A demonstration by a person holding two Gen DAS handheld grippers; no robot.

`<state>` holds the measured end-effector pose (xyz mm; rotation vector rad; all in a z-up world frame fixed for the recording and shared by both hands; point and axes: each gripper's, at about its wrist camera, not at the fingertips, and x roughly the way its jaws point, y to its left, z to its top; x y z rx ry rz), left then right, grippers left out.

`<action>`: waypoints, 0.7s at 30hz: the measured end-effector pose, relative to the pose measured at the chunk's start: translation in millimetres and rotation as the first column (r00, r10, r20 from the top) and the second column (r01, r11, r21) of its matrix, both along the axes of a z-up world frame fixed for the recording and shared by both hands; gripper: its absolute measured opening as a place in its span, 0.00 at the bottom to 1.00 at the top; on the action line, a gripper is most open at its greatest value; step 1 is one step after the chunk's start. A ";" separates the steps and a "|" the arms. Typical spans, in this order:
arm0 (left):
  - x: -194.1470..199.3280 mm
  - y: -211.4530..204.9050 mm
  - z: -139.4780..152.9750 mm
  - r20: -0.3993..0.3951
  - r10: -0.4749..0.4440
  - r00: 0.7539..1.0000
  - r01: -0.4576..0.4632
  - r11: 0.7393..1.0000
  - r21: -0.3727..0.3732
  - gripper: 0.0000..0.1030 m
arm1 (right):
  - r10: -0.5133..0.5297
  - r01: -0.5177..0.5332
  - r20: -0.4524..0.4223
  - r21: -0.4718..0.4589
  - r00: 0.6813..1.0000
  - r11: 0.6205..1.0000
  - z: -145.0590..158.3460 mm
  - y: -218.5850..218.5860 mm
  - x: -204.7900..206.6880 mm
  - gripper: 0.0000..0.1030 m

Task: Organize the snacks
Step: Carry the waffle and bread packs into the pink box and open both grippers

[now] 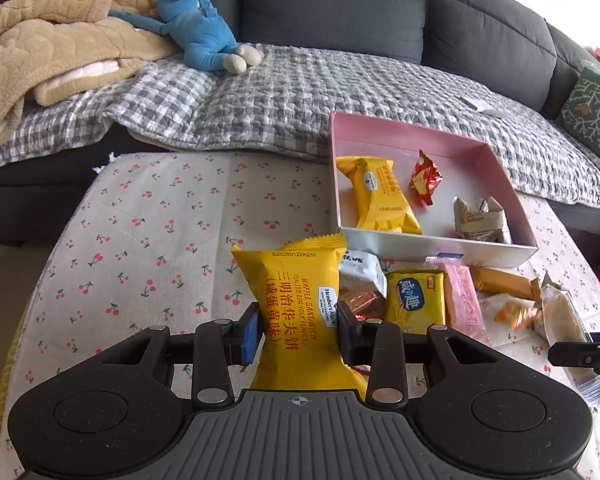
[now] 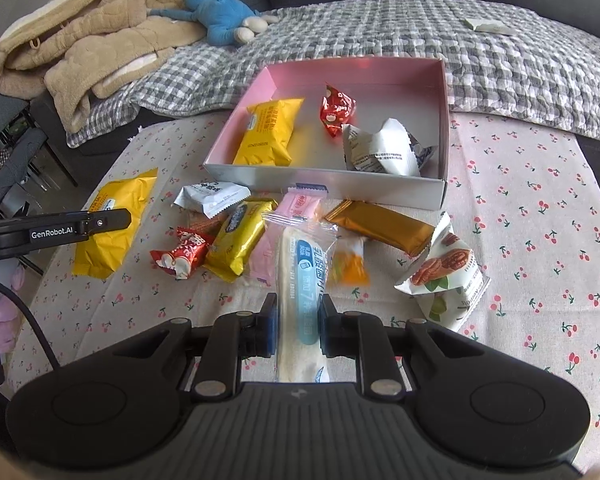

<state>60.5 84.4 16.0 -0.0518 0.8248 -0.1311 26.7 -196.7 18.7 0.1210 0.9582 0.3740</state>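
Left gripper [image 1: 298,326] pinches a yellow waffle packet [image 1: 292,296] at its waist, both pads pressed into the wrapper, held near the front left corner of the pink box [image 1: 404,128]. Right gripper [image 2: 298,326] is clamped on a clear-wrapped white bar [image 2: 302,280] with blue print; I see its far end overlapping the pink packet [image 2: 284,240]. Between my grippers and the box wall lies the loose pile on the cherry-print cloth [image 1: 148,240]: I count one white packet [image 2: 210,198], one gold-yellow biscuit pack [image 2: 240,240], one red candy [image 2: 184,252], one brown bar [image 2: 380,226], one orange item [image 2: 350,266] too blurred to identify, one walnut-print pouch [image 2: 444,276]. Inside the box: three items, a second yellow packet [image 2: 270,132], a red candy [image 2: 336,108], a crumpled white wrapper [image 2: 380,152]. Beyond, a grey sofa [image 1: 332,4] holds one blue plush [image 1: 196,32] and a tan blanket [image 1: 48,36], partly cut off at the frame edge.
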 end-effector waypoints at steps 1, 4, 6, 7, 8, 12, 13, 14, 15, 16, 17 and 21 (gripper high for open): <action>-0.4 -1.6 1.9 0.007 -0.002 1.000 0.002 1.000 -0.006 0.34 | 0.005 -0.005 0.004 0.008 1.000 1.000 2.0 1.0 0.3 0.17; -0.8 -7.7 4.8 0.009 -0.010 1.000 0.011 0.999 -0.032 0.34 | 0.013 -0.013 0.024 0.014 1.000 1.000 8.0 4.3 1.7 0.17; 0.0 -11.7 5.9 0.008 -0.013 1.000 0.014 0.999 -0.047 0.34 | 0.008 -0.009 0.031 0.021 0.999 1.000 10.5 3.6 4.5 0.17; 0.7 -14.3 6.5 0.008 -0.017 1.000 0.017 0.999 -0.050 0.34 | 0.004 -0.004 0.032 0.023 0.999 1.000 11.3 2.9 6.1 0.17; 1.2 -17.6 7.2 0.011 -0.019 1.000 0.020 0.998 -0.052 0.34 | -0.001 0.000 0.033 0.025 0.999 1.000 12.1 1.5 8.3 0.17; 9.4 -29.8 8.3 0.010 -0.031 0.999 0.031 0.998 -0.057 0.34 | -0.042 0.040 0.036 0.038 0.998 0.998 14.5 -8.1 20.5 0.17; 12.5 -32.1 8.3 0.006 -0.030 1.000 0.030 0.998 -0.064 0.34 | -0.054 0.052 0.036 0.045 0.998 0.998 14.6 -12.1 24.2 0.17; 17.1 -34.9 8.3 -0.002 -0.025 1.000 0.025 0.997 -0.075 0.34 | -0.063 0.061 0.036 0.053 0.997 0.997 14.4 -16.0 28.0 0.17; 22.1 -38.2 8.6 -0.010 -0.022 1.000 0.021 0.996 -0.088 0.34 | -0.070 0.068 0.036 0.055 0.997 0.996 14.0 -19.4 32.2 0.17; 27.4 -42.1 9.2 -0.016 -0.024 1.000 0.022 0.995 -0.102 0.34 | -0.079 0.077 0.037 0.051 0.996 0.996 13.6 -22.4 37.5 0.17; 33.0 -46.6 10.2 -0.018 -0.027 0.999 0.025 0.994 -0.110 0.34 | -0.092 0.091 0.038 0.050 0.995 0.995 13.4 -25.4 42.8 0.17; 57.2 -71.5 16.1 -0.004 -0.047 0.999 0.046 0.992 -0.115 0.34 | -0.130 0.126 0.045 0.082 0.990 0.989 15.6 -37.3 66.9 0.17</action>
